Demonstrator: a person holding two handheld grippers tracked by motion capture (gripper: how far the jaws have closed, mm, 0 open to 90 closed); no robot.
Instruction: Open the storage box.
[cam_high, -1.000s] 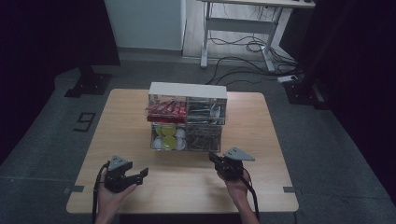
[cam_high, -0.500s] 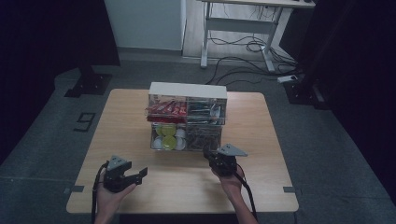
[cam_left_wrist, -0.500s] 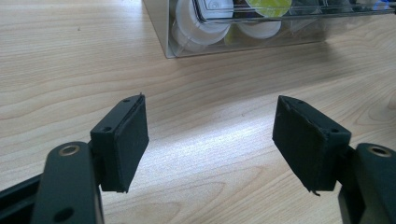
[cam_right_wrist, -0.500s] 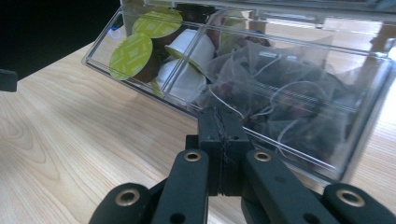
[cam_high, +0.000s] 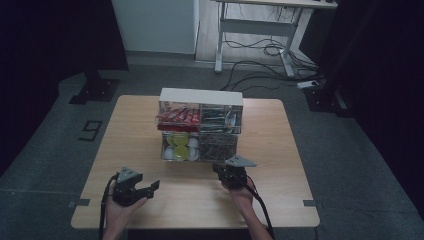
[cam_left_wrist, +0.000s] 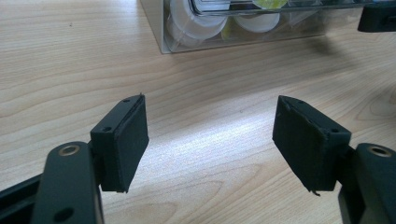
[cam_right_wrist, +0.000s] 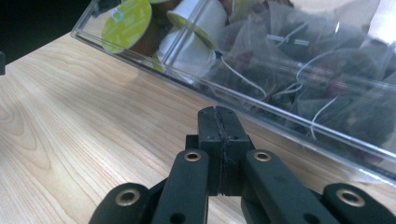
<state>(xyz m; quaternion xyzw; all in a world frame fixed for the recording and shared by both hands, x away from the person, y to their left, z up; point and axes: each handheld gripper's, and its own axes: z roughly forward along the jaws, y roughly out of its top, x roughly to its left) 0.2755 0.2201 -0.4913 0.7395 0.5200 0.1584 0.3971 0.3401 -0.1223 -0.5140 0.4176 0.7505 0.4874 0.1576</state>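
A clear plastic drawer box (cam_high: 201, 125) with a white top stands in the middle of the wooden table (cam_high: 280, 150). Its lower left drawer holds white and yellow-green capsules (cam_right_wrist: 133, 21), its lower right drawer holds tea bags (cam_right_wrist: 299, 70) with white strings. My right gripper (cam_high: 223, 171) is just in front of the box's lower right drawer, its jaws shut with nothing between them (cam_right_wrist: 219, 123). My left gripper (cam_high: 152, 186) rests at the front left of the table, jaws open wide over bare wood (cam_left_wrist: 210, 135), with the capsule drawer (cam_left_wrist: 219, 23) ahead of it.
The upper drawers hold red packets (cam_high: 178, 116) and dark packets (cam_high: 220, 118). Beyond the table are a desk frame (cam_high: 255, 30) and cables (cam_high: 260, 50) on the grey floor. Bare wood lies around the box on every side.
My right gripper has moved left and forward toward the box's lower right drawer, dropping slightly. The left gripper has stayed where it was.
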